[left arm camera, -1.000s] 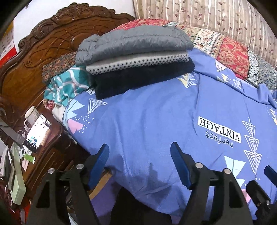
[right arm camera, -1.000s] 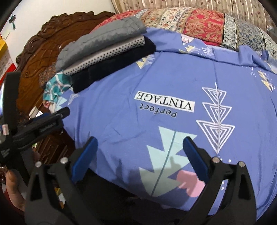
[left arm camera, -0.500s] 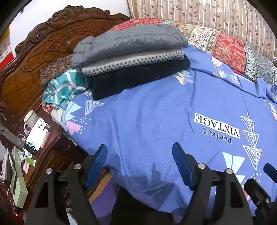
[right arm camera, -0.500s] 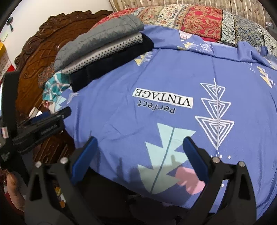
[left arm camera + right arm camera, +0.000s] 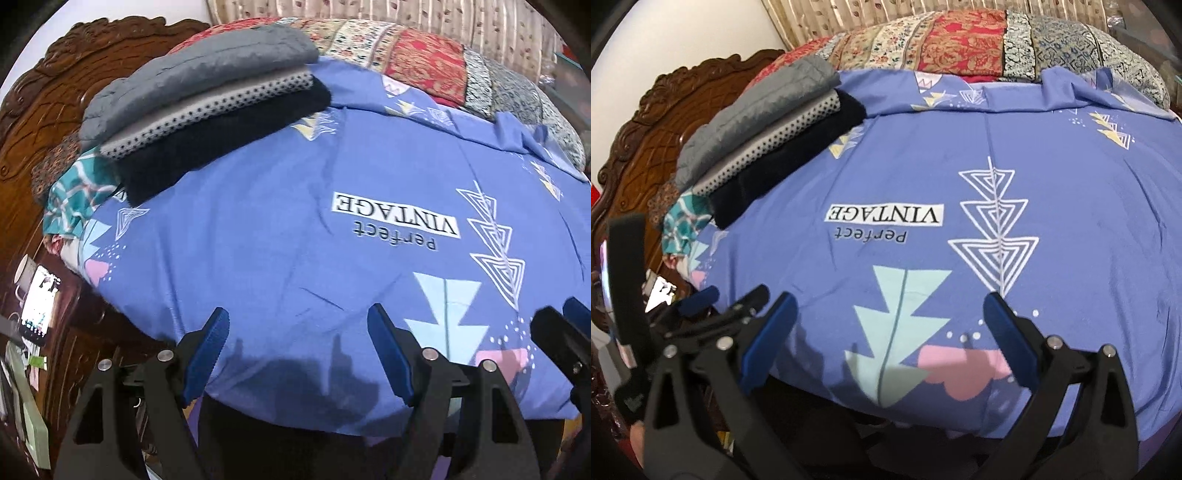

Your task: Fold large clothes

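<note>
Hovering both grippers at the near edge of the bed, you're gripping nothing. Your left gripper has its blue pads spread wide over the near hem of the blue sheet; your right gripper is spread just as wide, just beside it on the same edge. Neither set of pads visibly touches cloth. The sheet lies flat across the bed, printed with "Perfect VINTAGE" and triangle trees, far edge rumpled against the patchwork quilt. At far left sits a folded stack: grey on top, dotted in the middle, dark navy below, resting on the sheet's corner by the carved headboard. A lit phone sits on the nightstand below.
</note>
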Demonstrator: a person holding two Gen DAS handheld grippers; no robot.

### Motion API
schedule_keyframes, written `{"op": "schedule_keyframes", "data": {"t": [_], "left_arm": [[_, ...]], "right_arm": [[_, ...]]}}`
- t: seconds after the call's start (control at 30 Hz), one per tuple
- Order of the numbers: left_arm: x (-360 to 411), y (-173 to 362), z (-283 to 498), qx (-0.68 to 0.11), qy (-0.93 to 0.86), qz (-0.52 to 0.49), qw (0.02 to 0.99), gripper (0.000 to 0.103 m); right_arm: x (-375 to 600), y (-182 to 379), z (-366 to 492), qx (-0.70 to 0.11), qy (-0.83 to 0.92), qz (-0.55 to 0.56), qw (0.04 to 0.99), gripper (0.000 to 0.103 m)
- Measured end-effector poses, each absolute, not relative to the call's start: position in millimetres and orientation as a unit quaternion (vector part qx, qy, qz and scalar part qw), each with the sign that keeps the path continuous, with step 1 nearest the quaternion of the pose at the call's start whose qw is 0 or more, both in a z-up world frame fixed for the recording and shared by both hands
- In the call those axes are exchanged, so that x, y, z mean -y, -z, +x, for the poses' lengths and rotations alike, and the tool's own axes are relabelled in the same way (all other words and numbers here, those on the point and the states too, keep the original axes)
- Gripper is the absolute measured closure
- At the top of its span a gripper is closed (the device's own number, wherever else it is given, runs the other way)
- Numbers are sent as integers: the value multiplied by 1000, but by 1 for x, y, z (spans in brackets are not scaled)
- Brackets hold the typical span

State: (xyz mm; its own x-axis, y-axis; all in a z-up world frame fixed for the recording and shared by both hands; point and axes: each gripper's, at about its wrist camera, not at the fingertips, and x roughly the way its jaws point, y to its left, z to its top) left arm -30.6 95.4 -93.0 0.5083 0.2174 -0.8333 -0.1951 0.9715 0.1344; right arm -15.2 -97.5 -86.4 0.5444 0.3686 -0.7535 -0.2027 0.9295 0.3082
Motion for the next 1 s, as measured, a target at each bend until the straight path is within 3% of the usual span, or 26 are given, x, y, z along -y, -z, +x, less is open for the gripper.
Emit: {"op": "schedule_keyframes", "data": {"t": [1.0], "left_arm": [[-105, 115, -34, -519, -125, -7, 845, 9]], "right_arm": [[85, 109, -7, -494, -163, 101, 848, 7]]}}
